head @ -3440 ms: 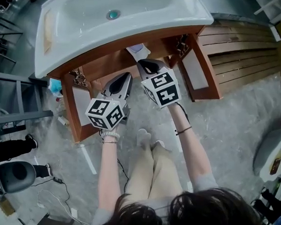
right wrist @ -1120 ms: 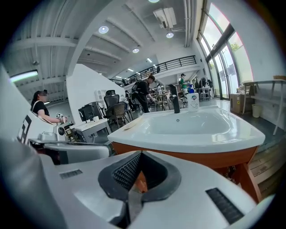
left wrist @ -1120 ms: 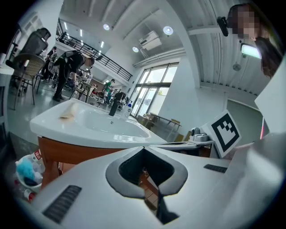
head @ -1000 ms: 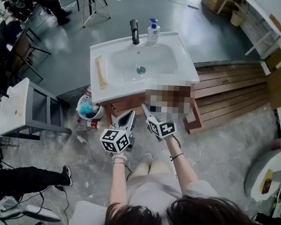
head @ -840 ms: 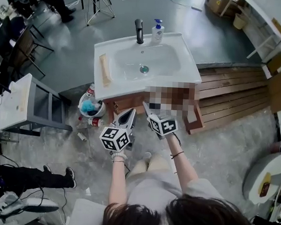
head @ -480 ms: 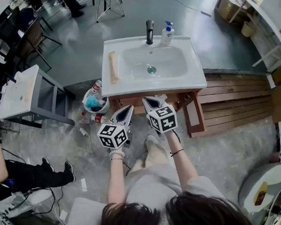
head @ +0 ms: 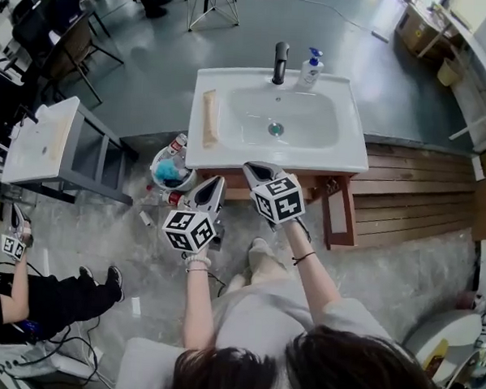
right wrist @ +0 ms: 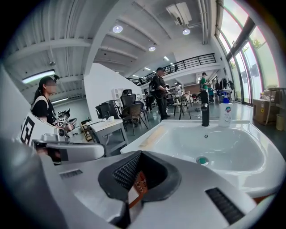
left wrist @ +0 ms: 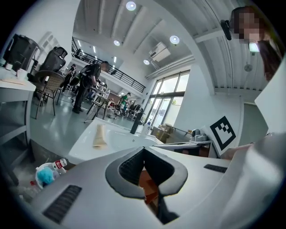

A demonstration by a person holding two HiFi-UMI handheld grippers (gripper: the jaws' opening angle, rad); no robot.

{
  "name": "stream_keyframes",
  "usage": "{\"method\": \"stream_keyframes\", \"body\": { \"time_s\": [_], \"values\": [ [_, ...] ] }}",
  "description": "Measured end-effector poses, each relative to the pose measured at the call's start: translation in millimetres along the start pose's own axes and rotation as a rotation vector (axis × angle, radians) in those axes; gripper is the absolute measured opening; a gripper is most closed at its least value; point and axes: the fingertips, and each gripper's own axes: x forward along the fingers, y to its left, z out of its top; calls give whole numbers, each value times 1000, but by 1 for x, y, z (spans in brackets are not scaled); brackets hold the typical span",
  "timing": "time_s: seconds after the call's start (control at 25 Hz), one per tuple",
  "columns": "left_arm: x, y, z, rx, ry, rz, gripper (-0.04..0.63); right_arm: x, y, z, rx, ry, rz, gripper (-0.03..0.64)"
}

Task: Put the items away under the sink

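"Holding anything in either tool?"

"No. My left tool (head: 216,182) and right tool (head: 250,167) are both closed on nothing. My arms are stretched forward side by side, and both tools point at the wooden cabinet under the white sink (head: 229,155)."

"Where are the items?"

"A bucket (head: 168,173) with something blue inside and two bottles (head: 178,143) sit on the grey floor (head: 386,262), just beside the cabinet's left end. The cabinet door (head: 338,215) on the right stands open. A soap dispenser (head: 312,69) and a black tap (head: 280,63) stand at the sink's back rim."
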Motion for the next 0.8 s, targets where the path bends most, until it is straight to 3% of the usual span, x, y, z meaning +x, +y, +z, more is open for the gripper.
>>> {"method": "stream_keyframes", "body": {
  "time_s": [0.8],
  "values": [
    [10,49,32,-39,-81,162,-3,58,-5,33,-56,35,154,15]
  ]
}}
